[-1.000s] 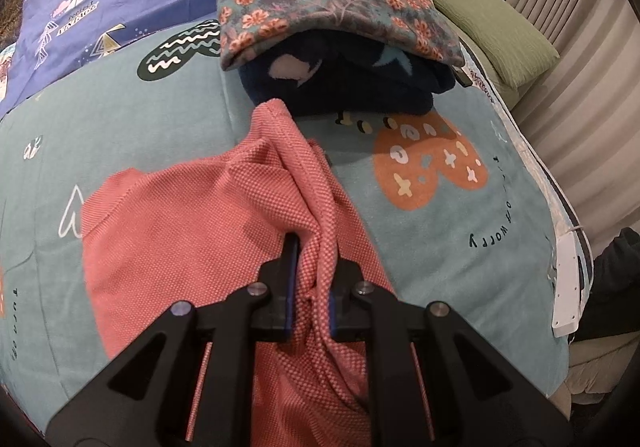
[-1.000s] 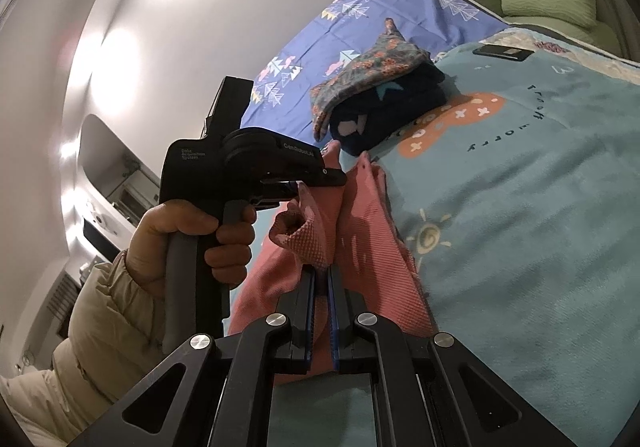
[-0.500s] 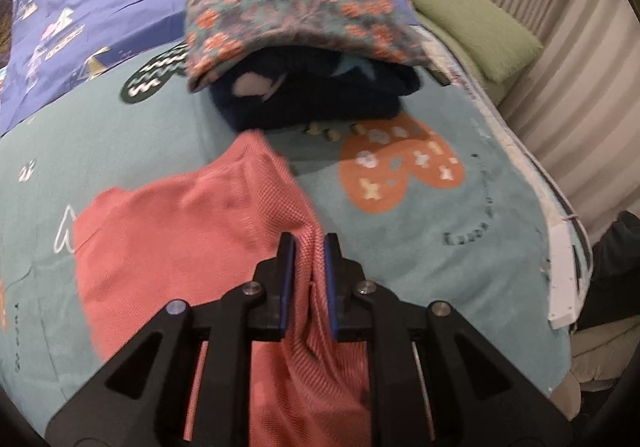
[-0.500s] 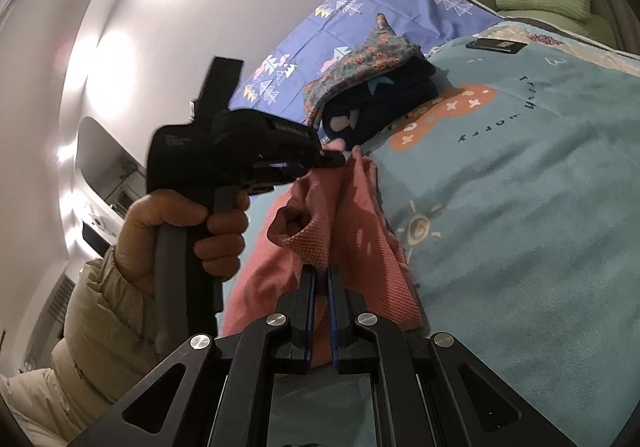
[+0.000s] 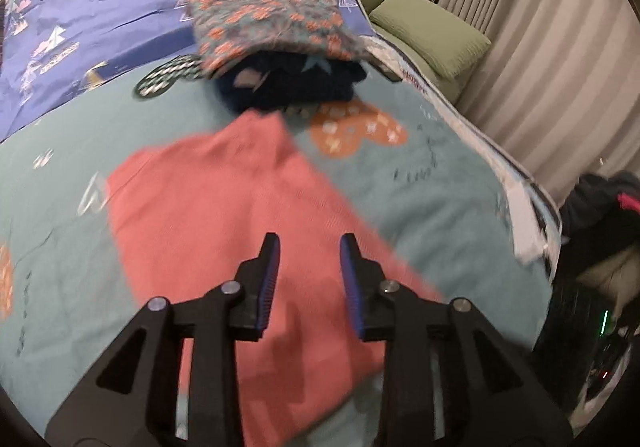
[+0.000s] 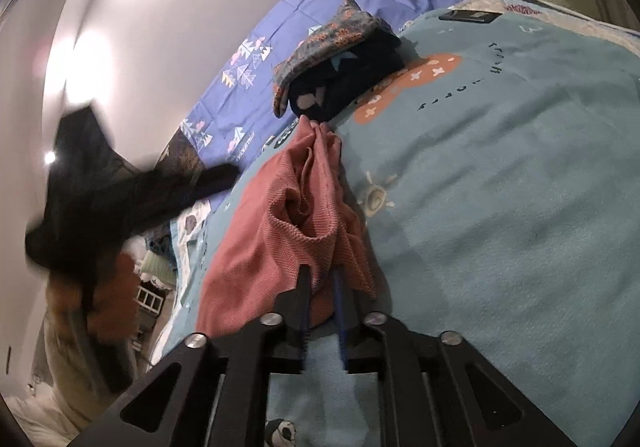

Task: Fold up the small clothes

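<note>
A salmon-pink knit garment [image 5: 224, 215] lies on the teal blanket [image 5: 440, 183], mostly flat in the left wrist view. My left gripper [image 5: 308, 247] is open and empty above it. In the right wrist view the same garment [image 6: 280, 215] is bunched and lifted at its near edge. My right gripper [image 6: 320, 275] has its jaws slightly apart with the garment's edge between them. The left gripper [image 6: 100, 183] shows there as a dark blur at the left, away from the cloth.
A stack of folded clothes, floral on top of navy [image 5: 276, 47], sits just beyond the pink garment, and shows in the right wrist view [image 6: 340, 71]. Green pillows [image 5: 432, 31] and curtains [image 5: 540, 47] are at the right. A phone [image 6: 468, 15] lies near the blanket's far edge.
My left gripper opened, let go of the pink garment and pulled back and up; the cloth dropped flat. My right gripper's jaws parted a little around the garment's edge.
</note>
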{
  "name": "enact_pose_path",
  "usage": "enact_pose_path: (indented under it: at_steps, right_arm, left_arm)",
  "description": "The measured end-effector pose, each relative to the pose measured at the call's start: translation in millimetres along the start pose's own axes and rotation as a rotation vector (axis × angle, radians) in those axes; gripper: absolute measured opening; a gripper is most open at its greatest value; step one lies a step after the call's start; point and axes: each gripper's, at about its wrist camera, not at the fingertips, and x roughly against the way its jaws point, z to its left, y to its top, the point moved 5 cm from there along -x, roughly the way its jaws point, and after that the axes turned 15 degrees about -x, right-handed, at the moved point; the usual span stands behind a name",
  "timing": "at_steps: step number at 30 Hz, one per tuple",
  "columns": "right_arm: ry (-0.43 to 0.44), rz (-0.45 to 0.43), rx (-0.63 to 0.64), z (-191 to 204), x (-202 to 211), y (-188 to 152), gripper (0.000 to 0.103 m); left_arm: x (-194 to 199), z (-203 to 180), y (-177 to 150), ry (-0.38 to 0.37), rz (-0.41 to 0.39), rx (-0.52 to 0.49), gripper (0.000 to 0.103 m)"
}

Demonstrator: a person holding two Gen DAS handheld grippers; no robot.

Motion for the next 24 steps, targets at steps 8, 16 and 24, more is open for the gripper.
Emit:
enact_pose_path:
  at_steps: [8,16,24]
  right_arm:
    - [-0.045,0.049,0.072,12,-16,1,0.039]
    - [-0.105,0.032,0.085,24,-34,14,0.031]
    - [-0.099,0.016,0.065,26,-30,16,0.01]
  left_arm:
    - [48,13,-82,0.101,-0.023,-0.01,0.058]
    - [31,-13,-123,0.14,0.048,-0.101,0.064]
    - [19,-6,-115,0.233,0.012,-0.05,0.064]
